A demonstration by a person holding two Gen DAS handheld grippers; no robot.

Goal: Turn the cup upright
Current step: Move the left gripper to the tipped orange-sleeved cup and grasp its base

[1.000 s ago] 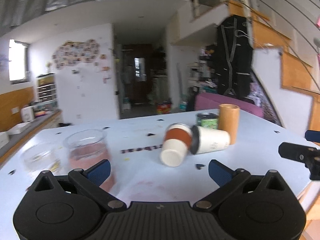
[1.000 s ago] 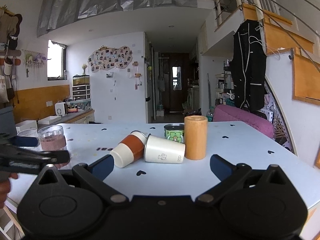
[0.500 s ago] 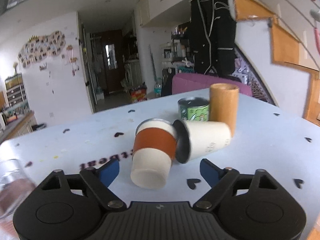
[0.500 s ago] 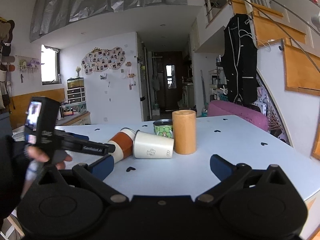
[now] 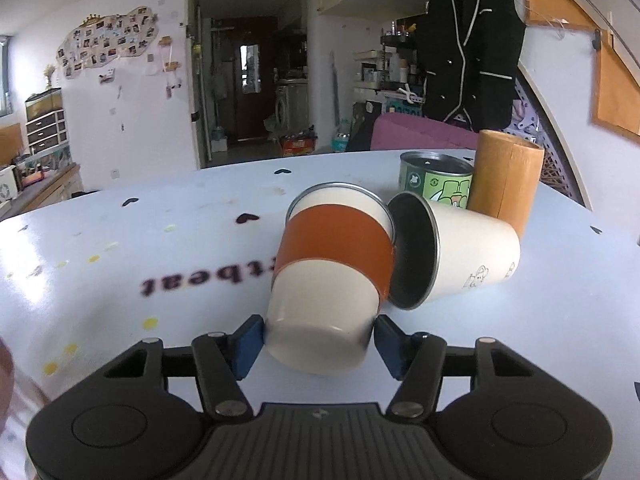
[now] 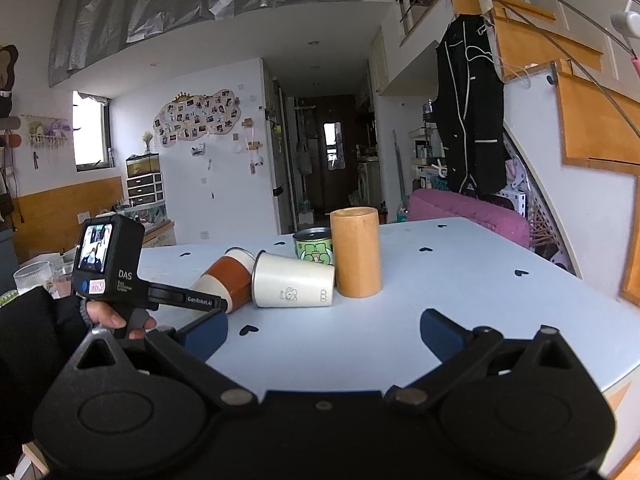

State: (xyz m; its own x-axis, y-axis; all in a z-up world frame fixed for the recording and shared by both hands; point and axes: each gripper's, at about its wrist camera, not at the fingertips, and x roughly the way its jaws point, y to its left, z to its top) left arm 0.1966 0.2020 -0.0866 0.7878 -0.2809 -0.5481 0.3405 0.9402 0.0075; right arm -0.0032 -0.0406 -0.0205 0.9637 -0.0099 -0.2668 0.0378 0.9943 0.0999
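A cream cup with an orange band (image 5: 332,252) lies on its side on the pale blue table (image 5: 140,220), its base toward me and its rim against the mouth of a white cup (image 5: 472,256), which also lies on its side. My left gripper (image 5: 318,340) has its blue pads pressed on both sides of the banded cup's base. In the right wrist view, a gloved hand holds the left gripper (image 6: 216,304) at the banded cup (image 6: 226,280). My right gripper (image 6: 324,328) stands open nearer the table's front, nothing between its fingers.
A green tin can (image 5: 436,178) and an upright wooden cylinder (image 5: 506,180) stand just behind the white cup. A ribbed glass (image 6: 32,276) sits at the table's far left. A pink cushion (image 6: 468,212) lies beyond the far edge.
My left gripper moved forward to the banded cup and its fingers narrowed onto the cup's base. The right gripper stayed roughly in place, open.
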